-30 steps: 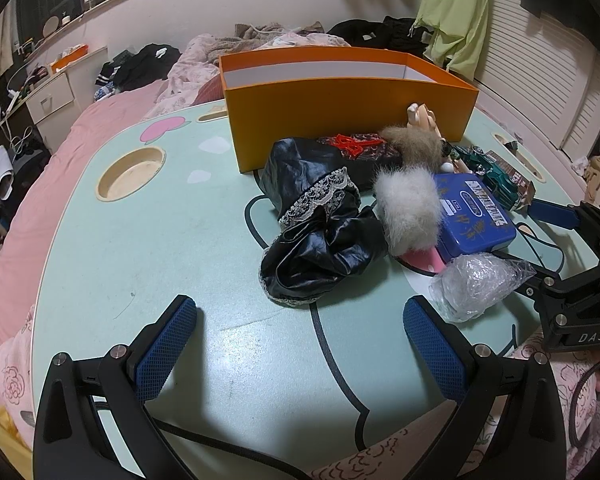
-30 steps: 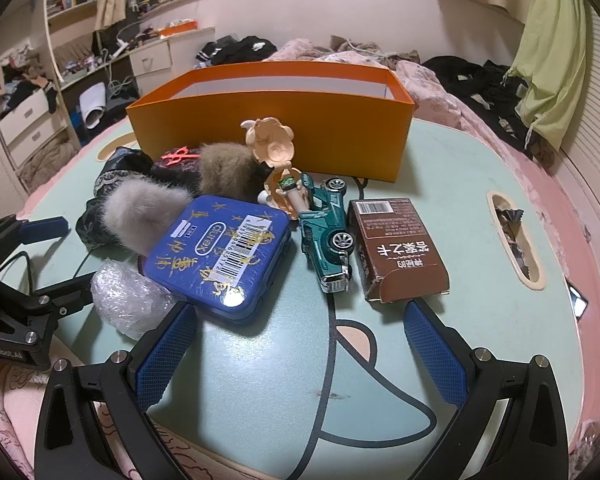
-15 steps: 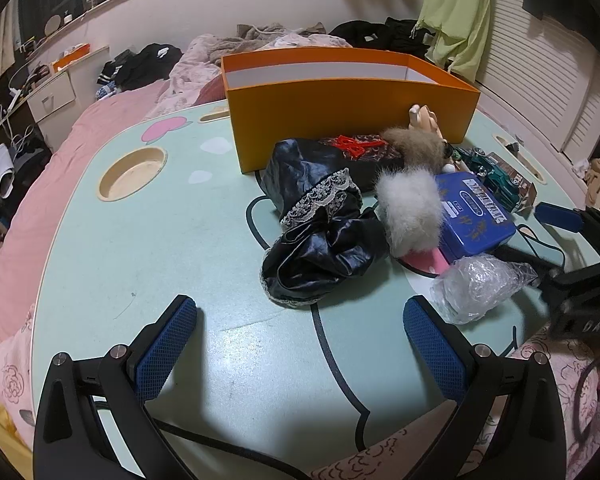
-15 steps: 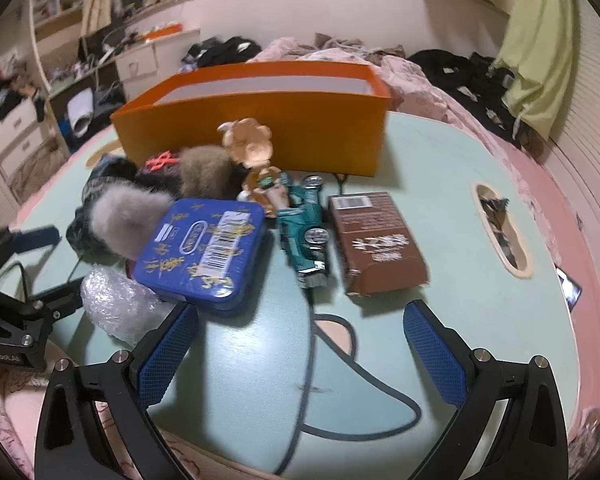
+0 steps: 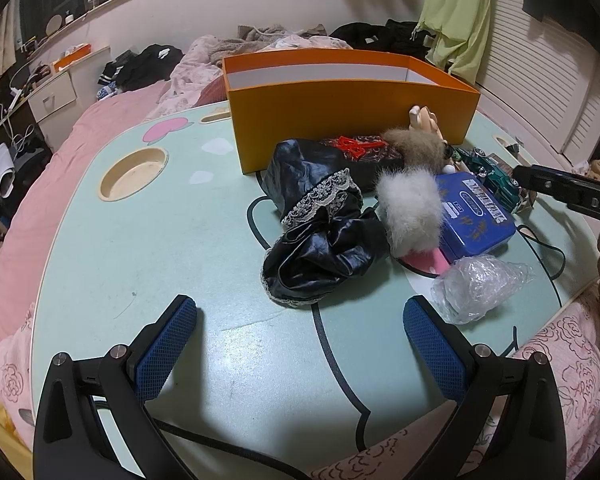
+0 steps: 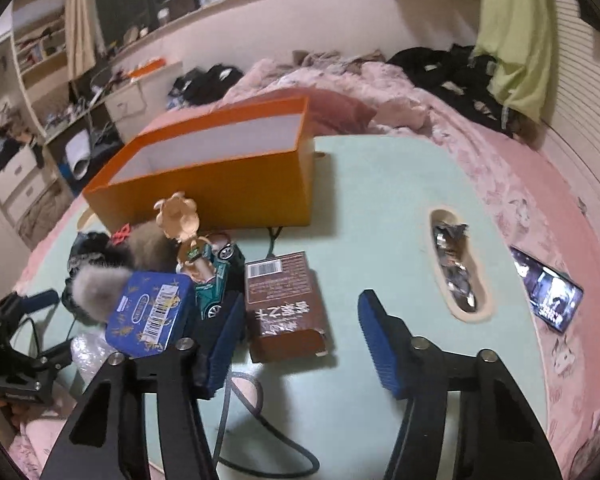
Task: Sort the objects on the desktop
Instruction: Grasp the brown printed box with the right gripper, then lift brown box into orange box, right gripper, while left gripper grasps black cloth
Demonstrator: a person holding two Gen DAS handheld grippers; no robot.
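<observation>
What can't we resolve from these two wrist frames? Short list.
- Orange box floor: both views, hidden by its own front wall, so its contents are unknown.
- Figurine: left wrist view, mostly behind the brown fur ball; only the head shows.
- Brown box text: right wrist view, motion-blurred, unreadable.
- Slot contents: right wrist view, blurred clutter, unidentifiable.
- Right gripper: left wrist view, cropped by the right frame edge.

Readable marks: few, mostly barcodes

The letters "DAS" stand in white on the black arm of the right tool (image 5: pixel 580 194). The blue tin (image 6: pixel 150 312) bears a white barcode sticker and gold characters too small to read. The brown box (image 6: pixel 286 304) carries a barcode and large white Chinese characters, seen upside down and not legible.
</observation>
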